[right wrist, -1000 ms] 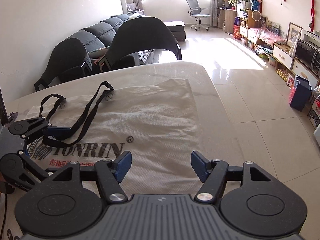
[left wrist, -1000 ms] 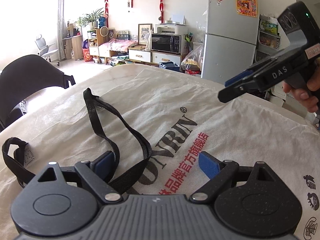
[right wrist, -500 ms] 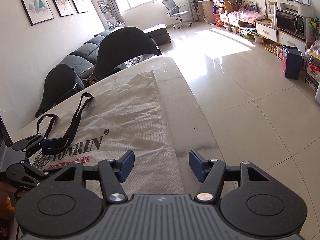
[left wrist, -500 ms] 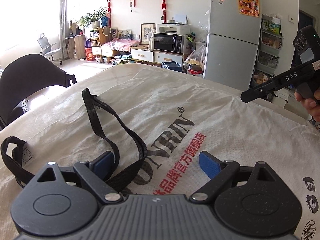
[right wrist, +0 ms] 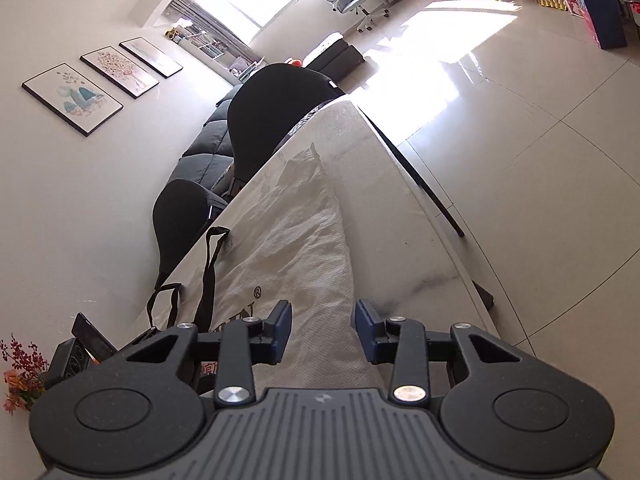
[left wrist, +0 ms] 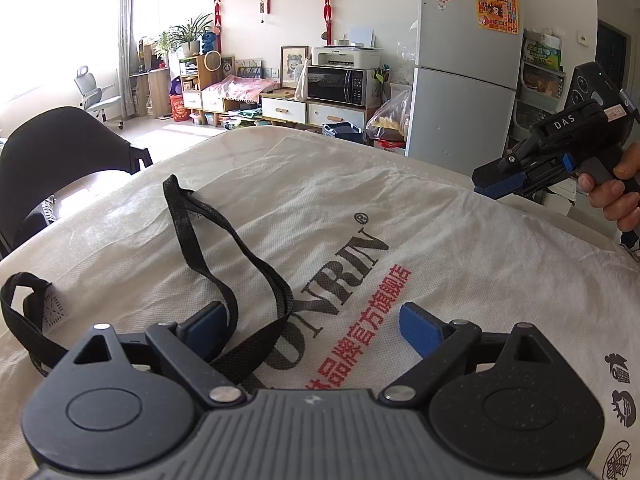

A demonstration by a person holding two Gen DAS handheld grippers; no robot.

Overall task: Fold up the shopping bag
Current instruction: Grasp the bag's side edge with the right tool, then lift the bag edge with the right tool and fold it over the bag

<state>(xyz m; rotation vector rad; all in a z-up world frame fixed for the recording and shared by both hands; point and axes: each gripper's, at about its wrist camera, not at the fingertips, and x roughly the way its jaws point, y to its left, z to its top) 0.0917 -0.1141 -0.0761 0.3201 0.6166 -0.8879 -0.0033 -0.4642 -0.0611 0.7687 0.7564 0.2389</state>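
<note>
A white non-woven shopping bag point(left wrist: 360, 208) with TONRIN lettering lies flat on the table, also seen in the right wrist view point(right wrist: 304, 248). Its black straps point(left wrist: 224, 248) lie loose on top. My left gripper point(left wrist: 316, 320) hovers open low over the bag's mouth end, one strap running beside its left pad. My right gripper point(right wrist: 322, 328) is rolled sideways at the bag's side edge, with its fingers partly closed, a clear gap between them and bag fabric in that gap. In the left wrist view the right gripper point(left wrist: 500, 184) sits at the bag's far right edge, held by a hand point(left wrist: 616, 196).
The marble-look table point(right wrist: 404, 240) ends close to the right of the bag. Black chairs point(left wrist: 60, 160) stand along its far side. A fridge point(left wrist: 468, 60), cabinets with a microwave point(left wrist: 336, 84) and a bare tiled floor point(right wrist: 520, 140) lie beyond.
My right gripper has rolled sideways, dropped to the bag's side edge, and its fingers have narrowed. My left gripper has hardly moved and the bag lies as before.
</note>
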